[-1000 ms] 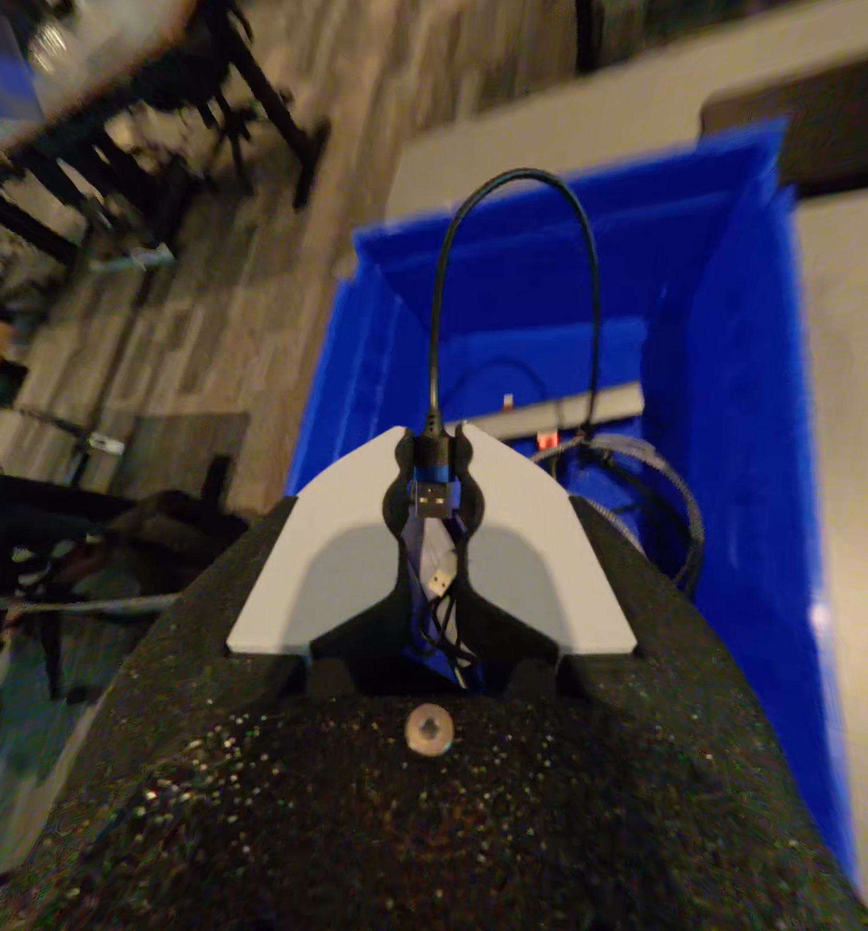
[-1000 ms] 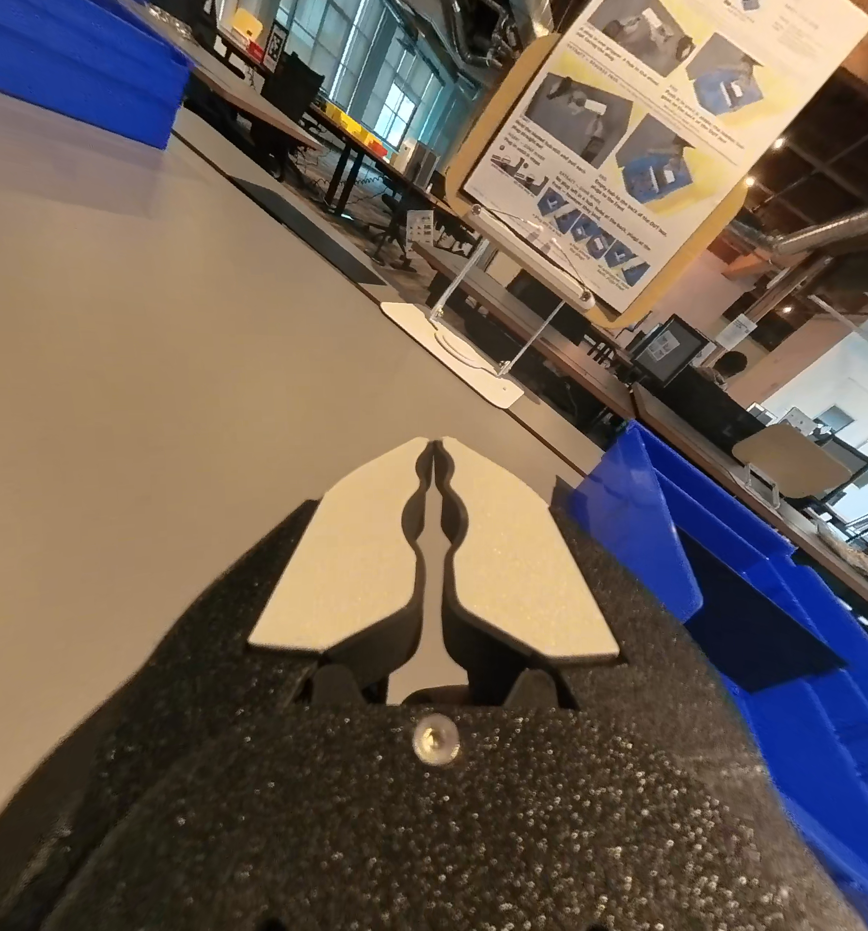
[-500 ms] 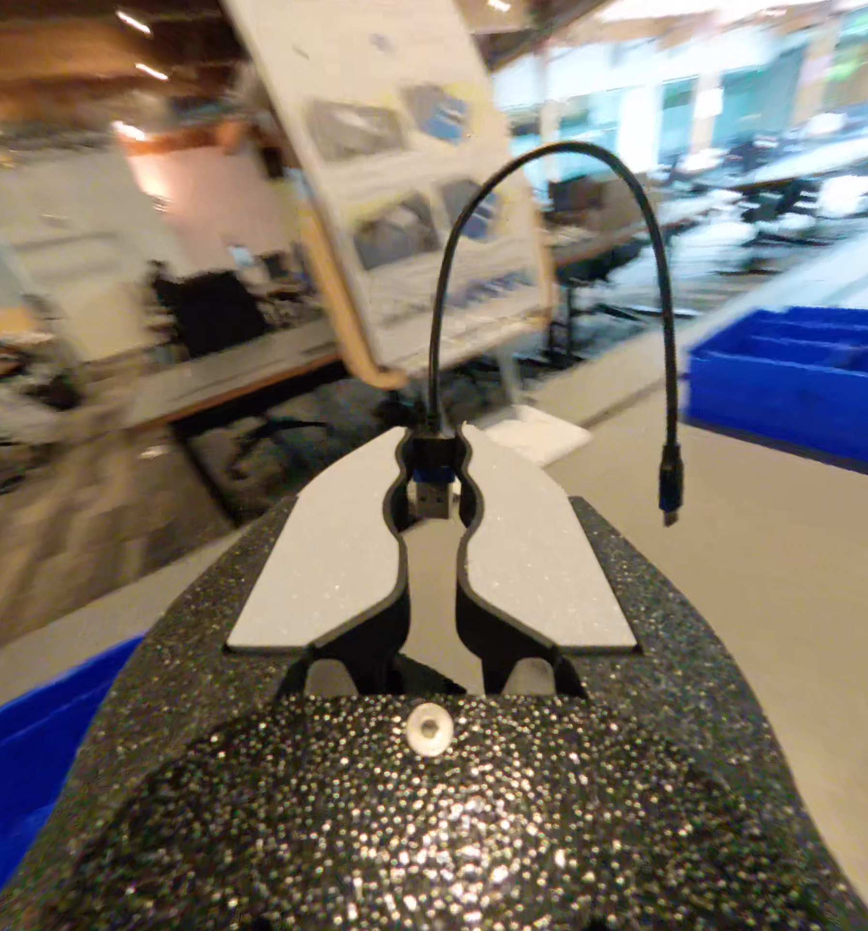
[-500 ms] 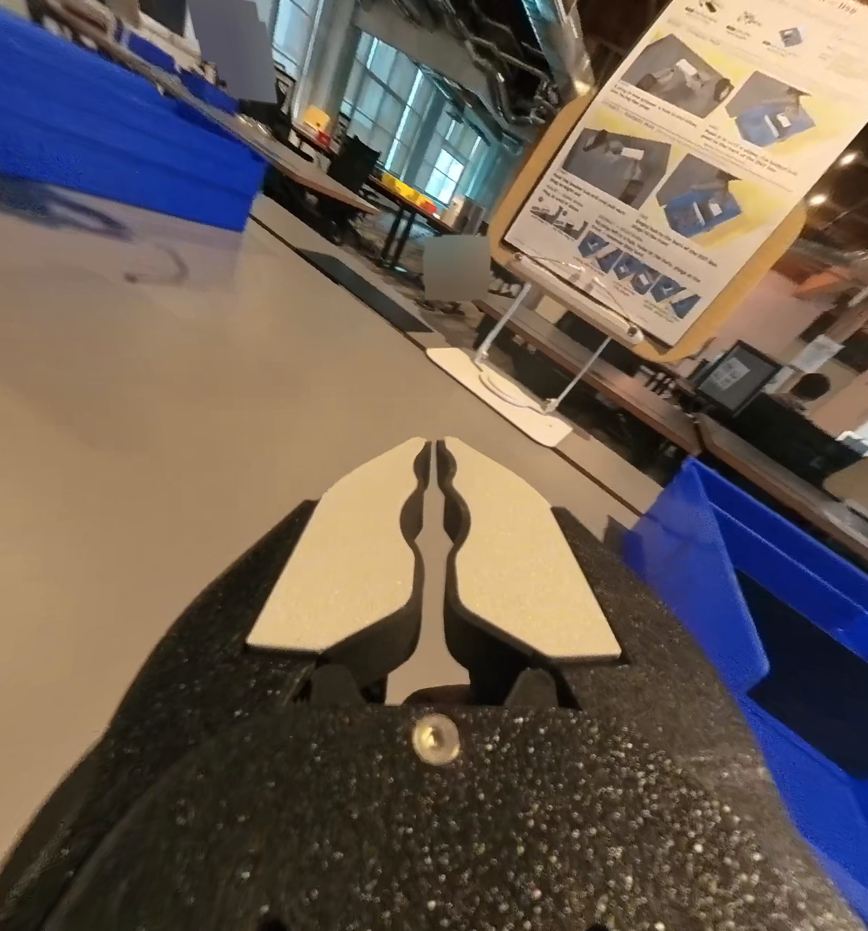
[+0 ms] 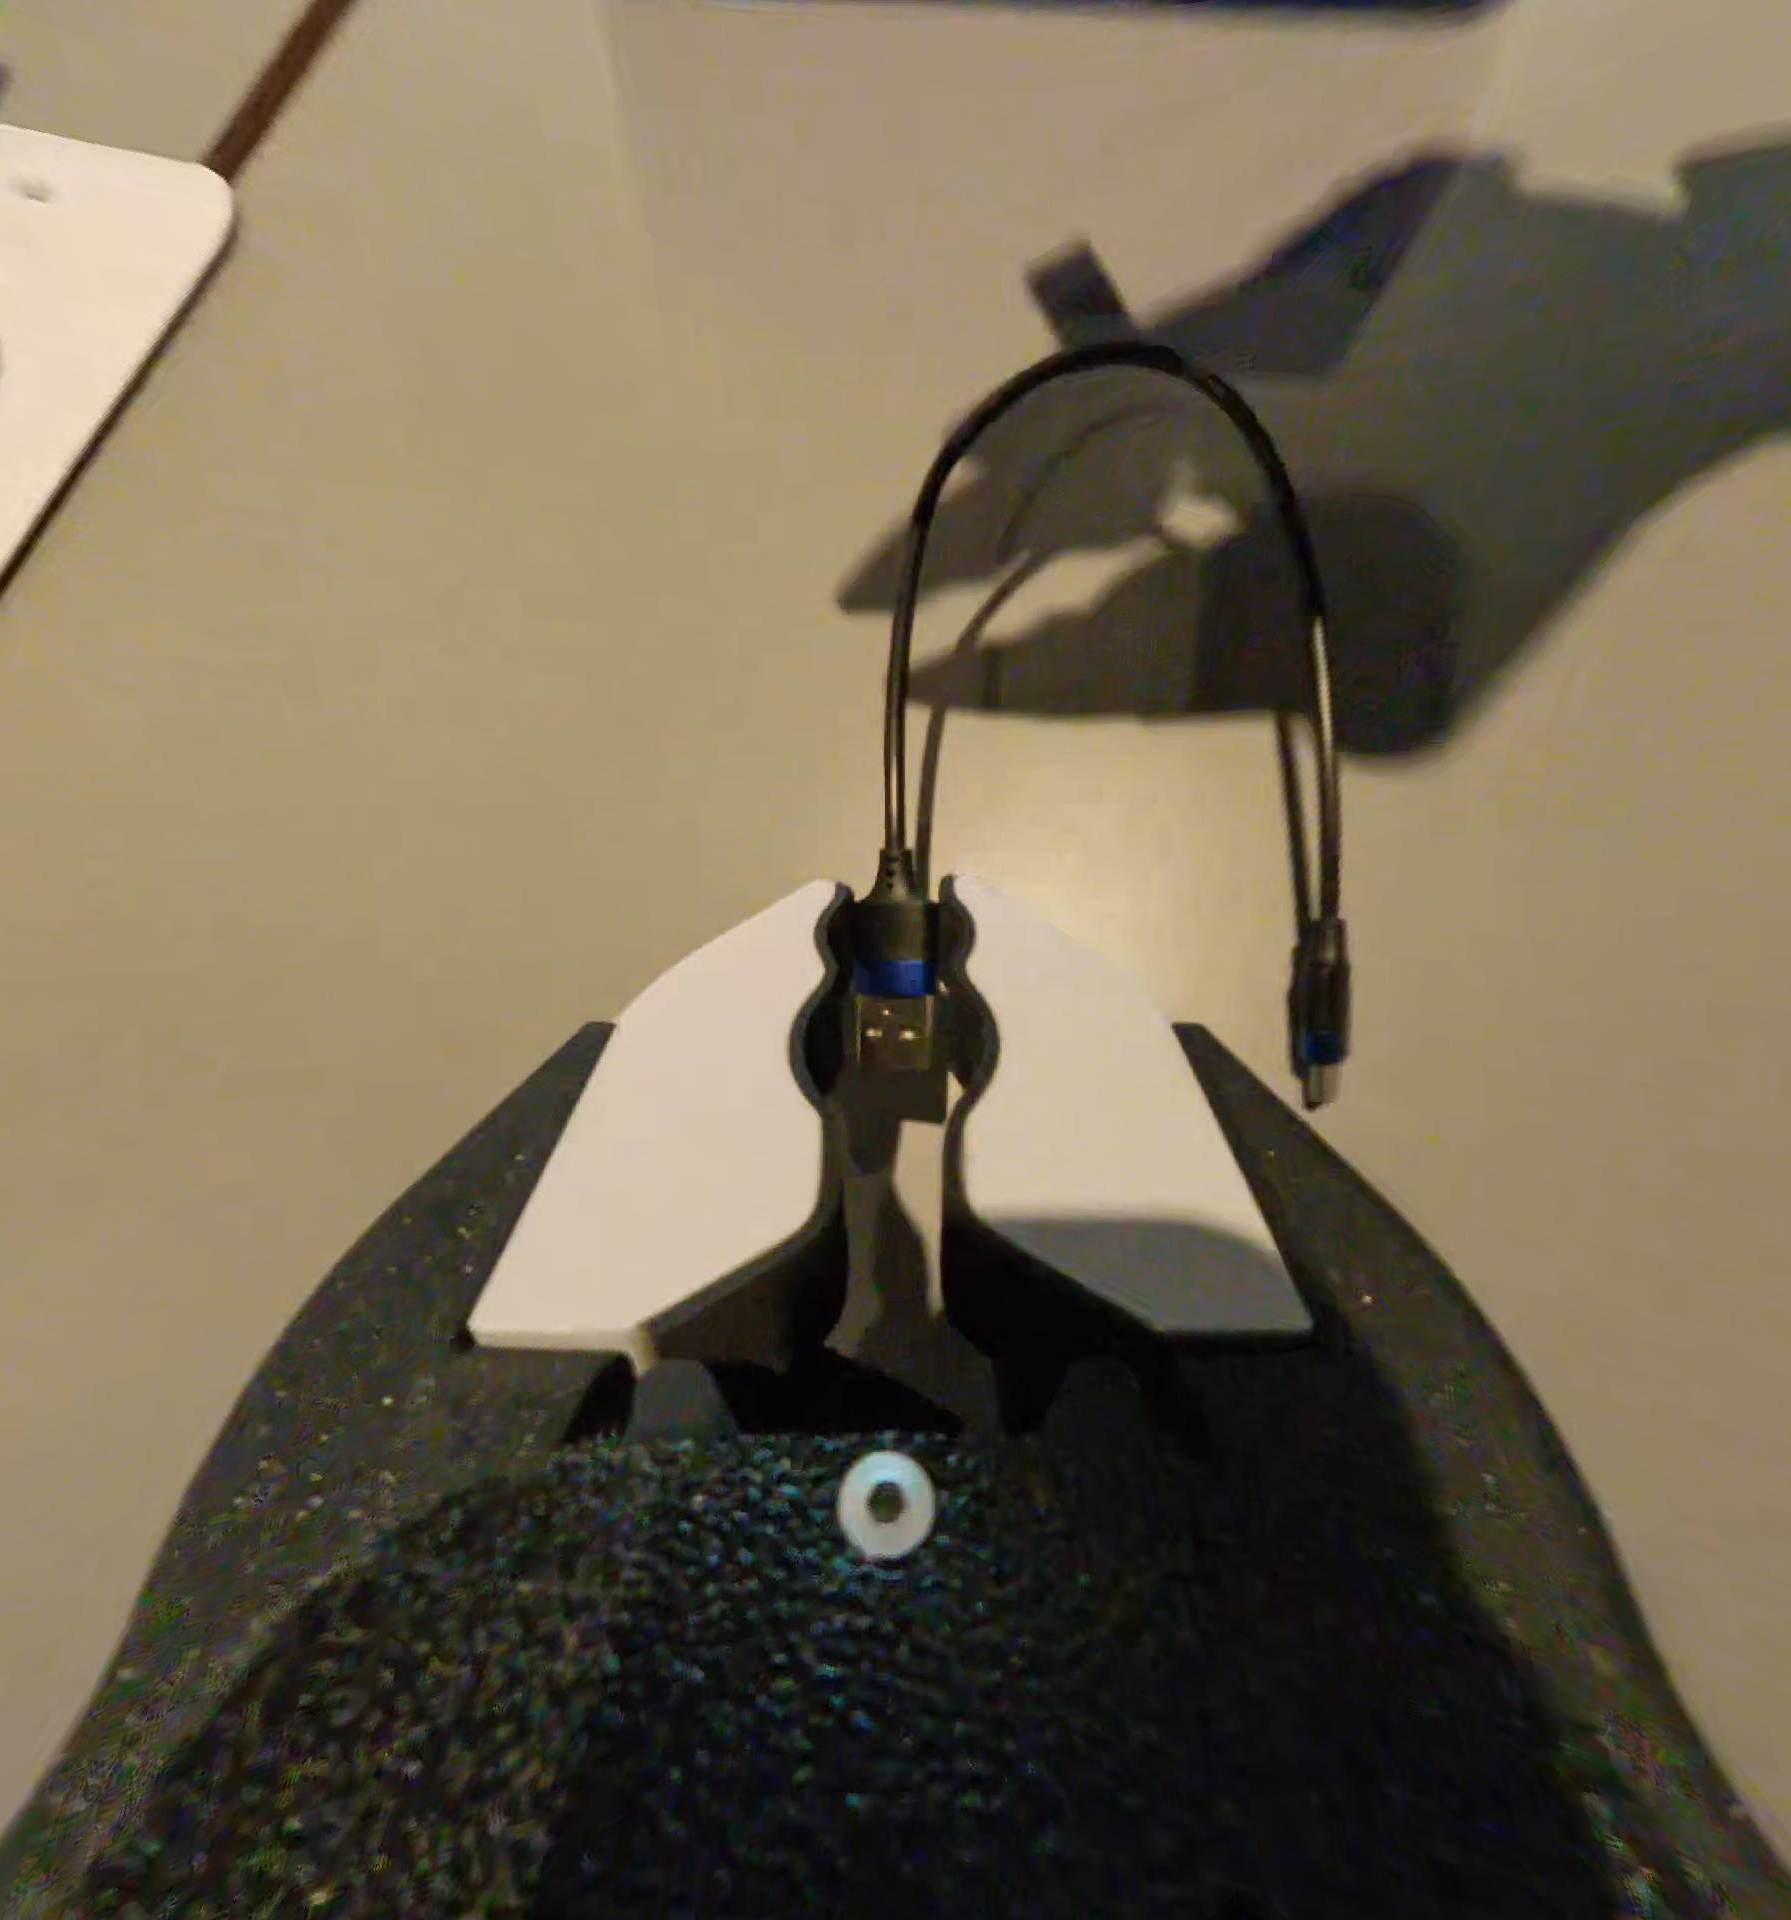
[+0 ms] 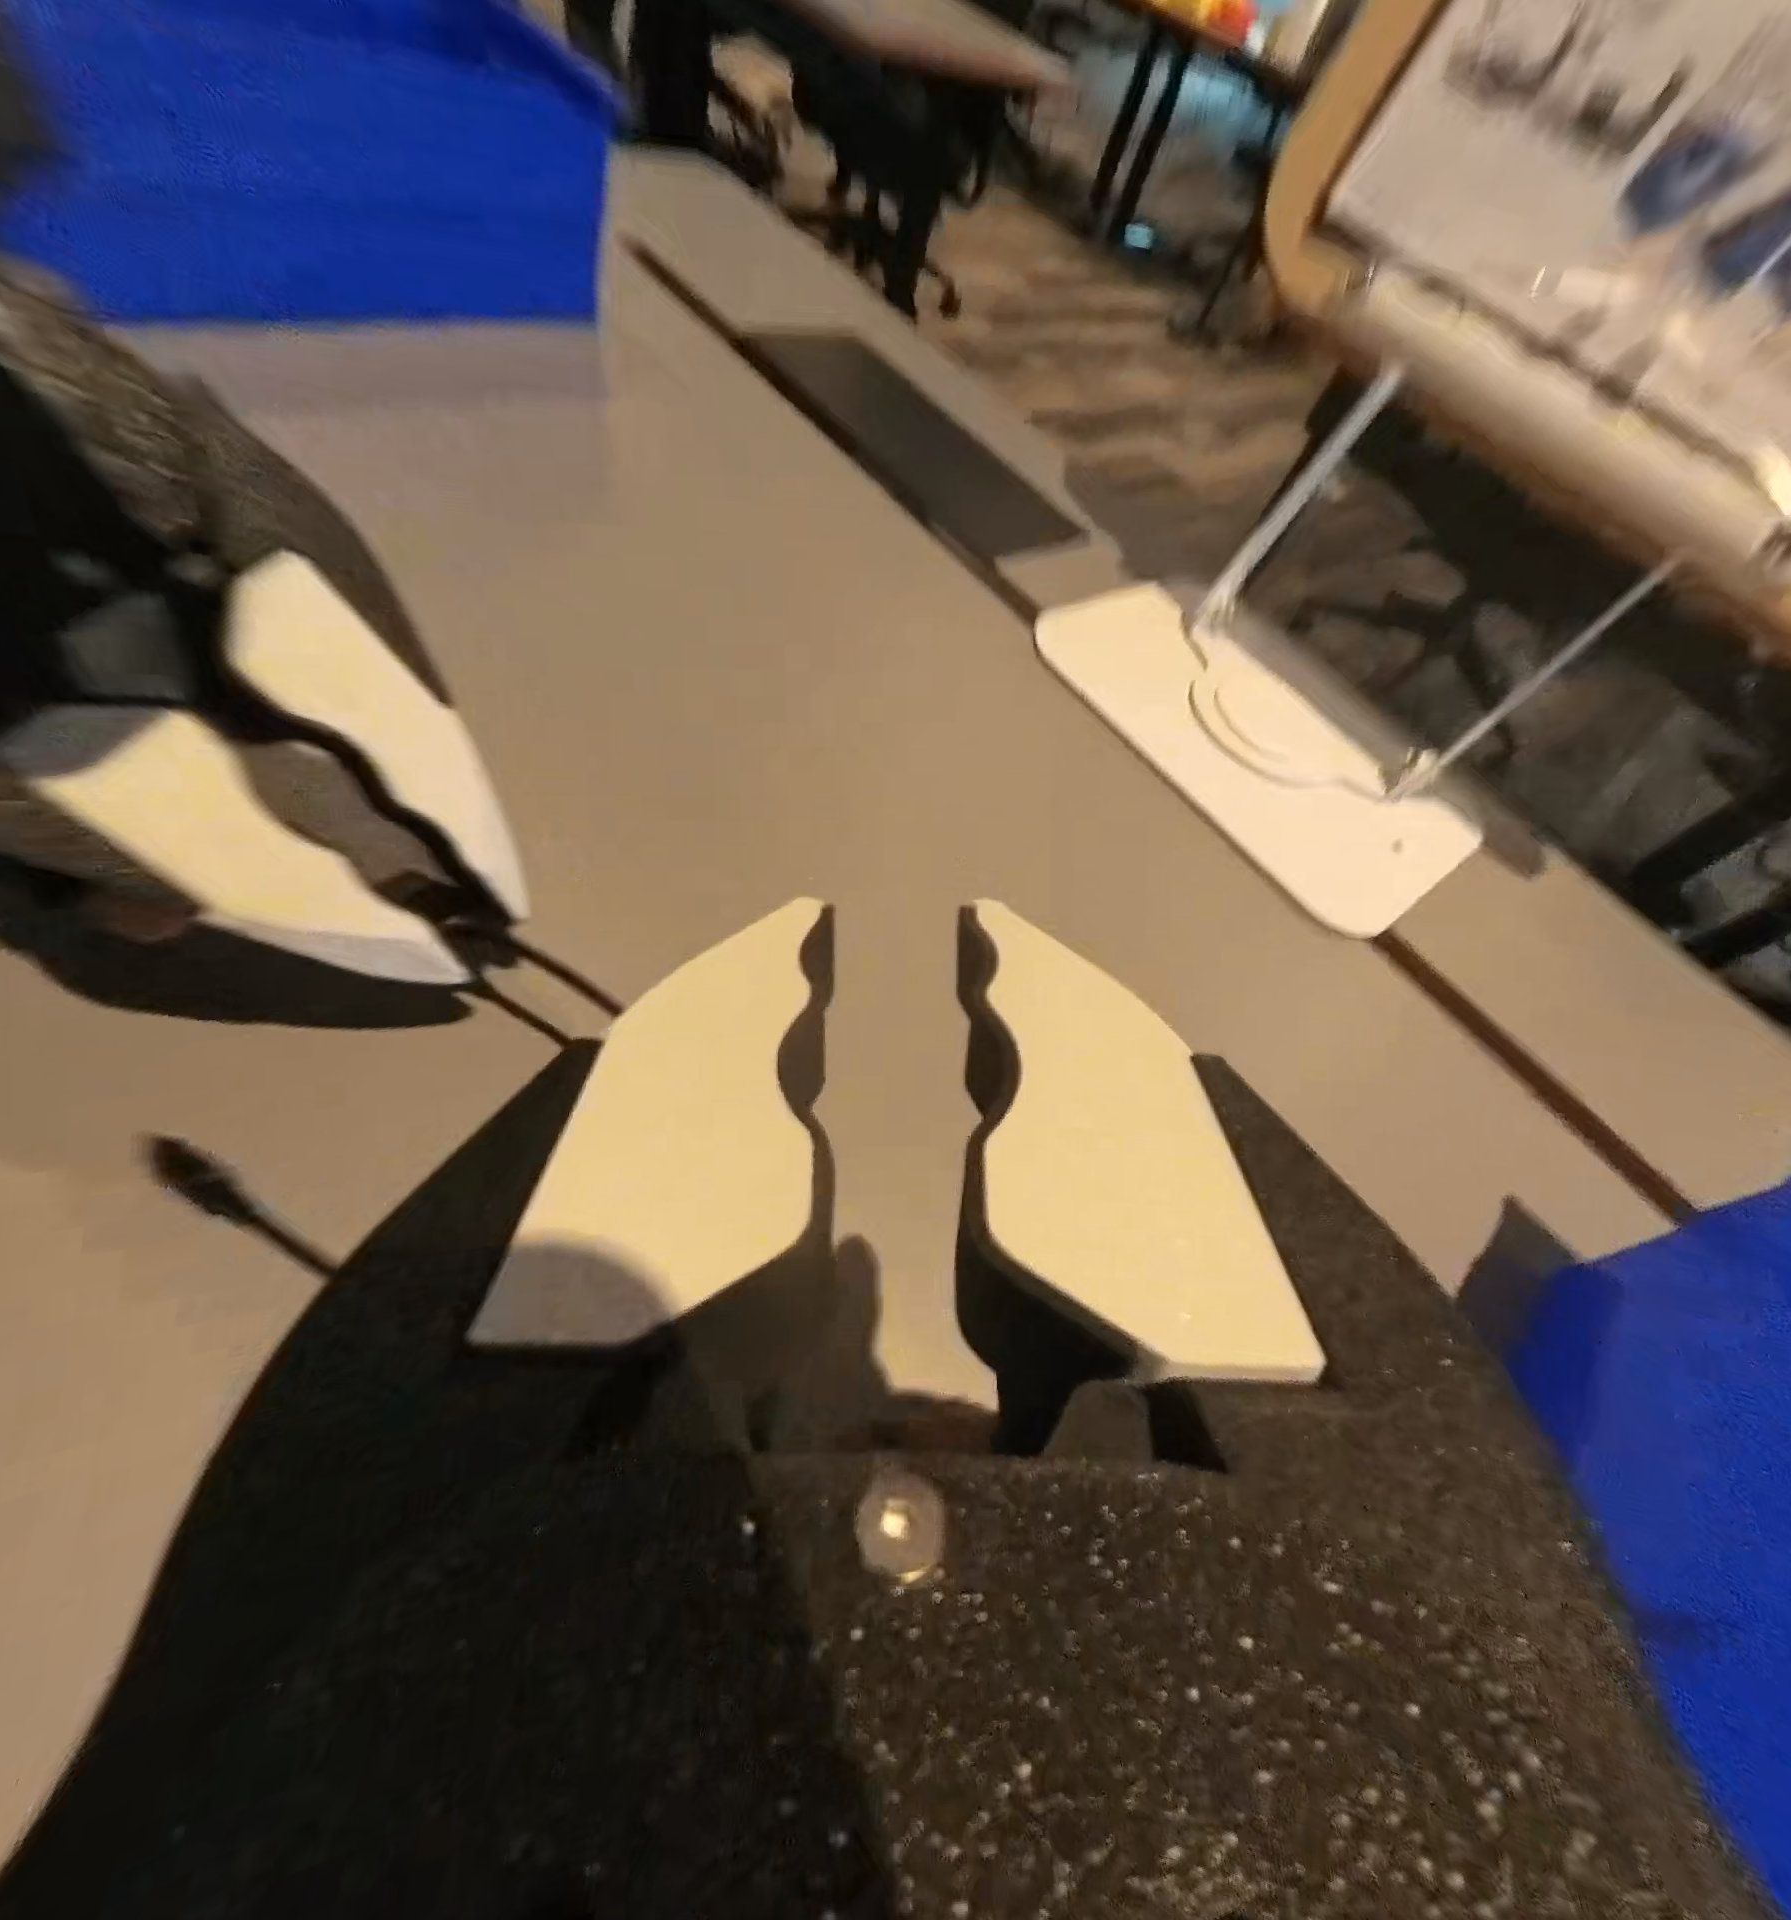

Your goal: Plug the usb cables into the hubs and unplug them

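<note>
Between the white fingers of the left gripper (image 5: 893, 883), over the bare desk (image 5: 455, 623), the black usb cable (image 5: 1109, 358) is clamped by the housing of its wide plug (image 5: 893, 997). The plug's long axis runs along the fingers, metal end pointing back toward the camera and cord leaving past the fingertips, so it seems to face the wrong way for pushing into a port. From there the cord arches up and over to the right, and its small connector (image 5: 1319, 997) hangs free beside the right finger. No hub shows in either view. Farther right, the right gripper (image 6: 893, 904) hovers with its fingers parted and empty, close by the left gripper, with a blue bin (image 6: 1701, 1455) at its right. I judge it the nearer hand to take the dangling end or regrip the plug.
</note>
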A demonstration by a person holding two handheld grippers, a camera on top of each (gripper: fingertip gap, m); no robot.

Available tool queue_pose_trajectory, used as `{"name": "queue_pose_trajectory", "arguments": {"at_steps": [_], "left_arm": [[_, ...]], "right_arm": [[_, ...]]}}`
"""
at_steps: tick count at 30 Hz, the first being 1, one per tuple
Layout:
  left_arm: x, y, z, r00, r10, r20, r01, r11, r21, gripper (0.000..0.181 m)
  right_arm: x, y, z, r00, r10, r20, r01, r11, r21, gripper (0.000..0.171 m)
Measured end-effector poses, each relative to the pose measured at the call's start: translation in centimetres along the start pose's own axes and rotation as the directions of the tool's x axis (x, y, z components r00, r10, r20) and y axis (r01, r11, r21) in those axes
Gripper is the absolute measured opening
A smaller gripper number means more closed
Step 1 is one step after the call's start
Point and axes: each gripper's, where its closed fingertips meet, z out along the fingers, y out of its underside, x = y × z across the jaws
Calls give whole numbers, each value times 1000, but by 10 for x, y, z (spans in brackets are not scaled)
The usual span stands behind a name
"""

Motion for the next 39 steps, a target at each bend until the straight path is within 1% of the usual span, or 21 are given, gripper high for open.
{"name": "queue_pose_trajectory", "arguments": {"at_steps": [2, 3, 4, 6, 7, 12, 14, 16, 17, 19, 21, 22, 27, 30, 34, 36, 38, 39], "left_arm": [[8, 9, 10, 997, 72, -2, -72, 996, -55, 14], [10, 14, 14, 996, 94, -2, -94, 992, -81, 14], [11, 14, 17, 994, 111, 5, -111, 990, -83, 14], [15, 11, 19, 992, 129, 3, -128, 990, -66, 14], [14, 9, 20, 990, 138, 19, -137, 989, -64, 15], [11, 4, 19, 972, 218, 90, -213, 975, -59, 35], [8, 1, 17, 971, 214, 109, -210, 976, -49, 41], [0, -7, 10, 972, 186, 144, -188, 982, -1, 43], [-6, -12, 5, 974, 158, 164, -166, 986, 32, 43], [-21, -18, -5, 973, 93, 211, -114, 989, 89, 42], [-35, -19, -13, 965, 43, 257, -75, 990, 116, 41], [-41, -17, -15, 961, 28, 274, -62, 991, 119, 41], [-50, -11, -13, 951, 10, 309, -44, 993, 106, 39], [-48, -13, -10, 948, 30, 316, -64, 993, 100, 38], [-46, -14, -10, 946, 43, 321, -78, 992, 97, 37], [-47, -15, -11, 945, 38, 325, -75, 992, 102, 37], [-48, -15, -11, 944, 29, 329, -69, 992, 109, 37], [-49, -15, -12, 943, 26, 332, -66, 992, 110, 36]], "right_arm": [[-1, 35, 17, 1000, 17, -5, -17, 996, -84, 24], [-8, 51, 20, 1000, -2, 22, 6, 989, -145, 25], [-15, 65, 20, 997, -54, 52, 63, 979, -194, 26], [-16, 82, 17, 984, -171, 45, 177, 954, -244, 25], [-19, 88, 15, 980, -187, 63, 197, 945, -261, 25], [-37, 77, 13, 977, -140, 160, 169, 968, -185, 25], [-44, 77, 13, 971, -135, 197, 171, 969, -178, 25], [-52, 78, 10, 955, -154, 253, 200, 965, -168, 27], [-60, 76, 6, 937, -177, 302, 228, 963, -142, 28], [-83, 71, -7, 871, -245, 427, 292, 955, -47, 28], [-107, 67, -22, 794, -289, 534, 319, 947, 37, 27], [-117, 66, -26, 767, -293, 571, 322, 945, 54, 27], [-140, 68, -27, 709, -273, 650, 324, 945, 44, 29], [-147, 70, -22, 700, -253, 668, 318, 948, 25, 29], [-148, 85, -12, 708, -238, 665, 372, 926, -66, 29], [-150, 87, -12, 704, -213, 678, 369, 925, -94, 20], [-151, 88, -12, 697, -231, 679, 396, 913, -97, 4], [-151, 89, -12, 697, -244, 674, 415, 904, -102, 3]]}}
